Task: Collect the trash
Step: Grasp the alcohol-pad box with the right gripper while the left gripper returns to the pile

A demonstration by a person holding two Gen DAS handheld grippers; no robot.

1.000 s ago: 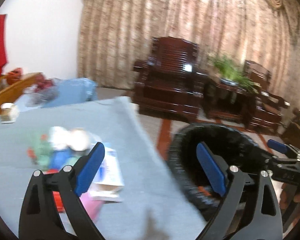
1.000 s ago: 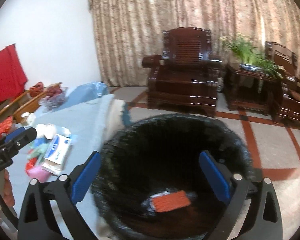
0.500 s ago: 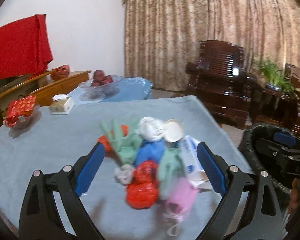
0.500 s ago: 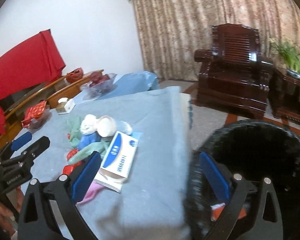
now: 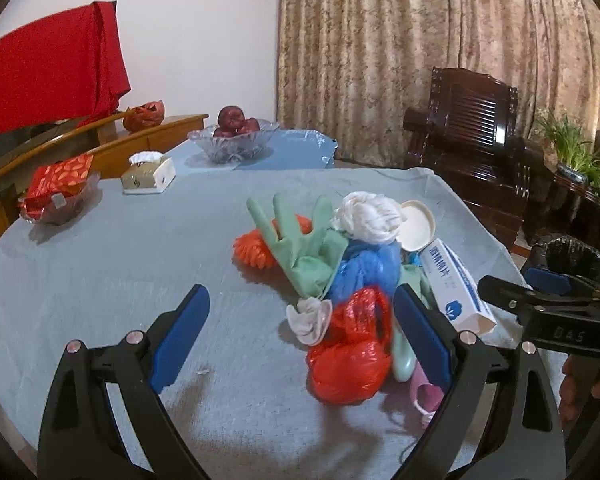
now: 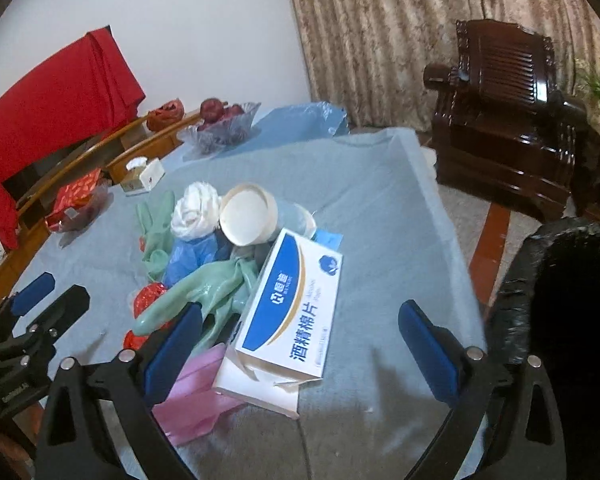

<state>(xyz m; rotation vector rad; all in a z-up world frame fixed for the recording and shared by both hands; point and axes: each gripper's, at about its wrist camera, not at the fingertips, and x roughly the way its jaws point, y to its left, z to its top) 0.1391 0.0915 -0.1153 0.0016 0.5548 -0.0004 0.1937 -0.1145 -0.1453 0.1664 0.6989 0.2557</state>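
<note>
A heap of trash lies on the grey-blue table cloth (image 5: 120,264): a red plastic bag (image 5: 350,354), green rubber gloves (image 5: 300,248), a blue bag (image 5: 366,270), a white cloth wad (image 5: 368,216), a cream lid (image 5: 418,224), an orange scrubber (image 5: 254,250), a pink mask (image 6: 194,394) and a white-and-blue box (image 6: 290,316). My left gripper (image 5: 300,336) is open, just short of the red bag. My right gripper (image 6: 300,344) is open over the box. The black-lined trash bin (image 6: 568,320) stands off the table's right edge.
At the table's far side are a tissue box (image 5: 148,172), a glass fruit bowl (image 5: 234,140) and a dish with red packets (image 5: 58,192). A dark wooden armchair (image 5: 472,132) and a plant (image 5: 572,152) stand beyond. Curtains cover the back wall.
Both grippers swung left from the bin toward the table and now face the trash heap. Both stayed open and empty.
</note>
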